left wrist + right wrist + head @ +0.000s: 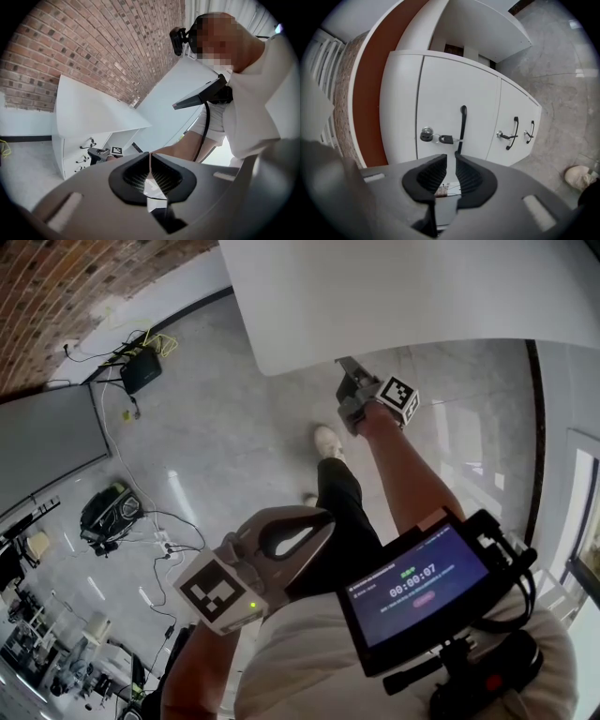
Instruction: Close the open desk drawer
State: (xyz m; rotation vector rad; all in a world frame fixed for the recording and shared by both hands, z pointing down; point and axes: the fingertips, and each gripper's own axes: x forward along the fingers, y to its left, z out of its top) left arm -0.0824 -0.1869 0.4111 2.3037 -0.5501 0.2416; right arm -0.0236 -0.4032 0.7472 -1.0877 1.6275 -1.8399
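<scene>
The right hand-held gripper [349, 381] is stretched out under the near edge of the white surface [394, 296], above the grey marbled floor [225, 418]. In the right gripper view its two black ribbed jaws stand a narrow slit apart with nothing between them. Their tips [451, 157] point at the lower end of the long black bar handle [462, 124] on the top white desk drawer [450, 89]. Whether they touch it cannot be told. A round metal lock [426, 134] with a black-headed key [445, 139] sits just beside that handle. Two more white drawer fronts with black handles [515, 132] follow along the same white pedestal. The left hand-held gripper [314, 521] hangs back near the person's waist. Its jaws are clenched tip to tip [149, 155] on nothing, and it is aimed away from the drawers.
</scene>
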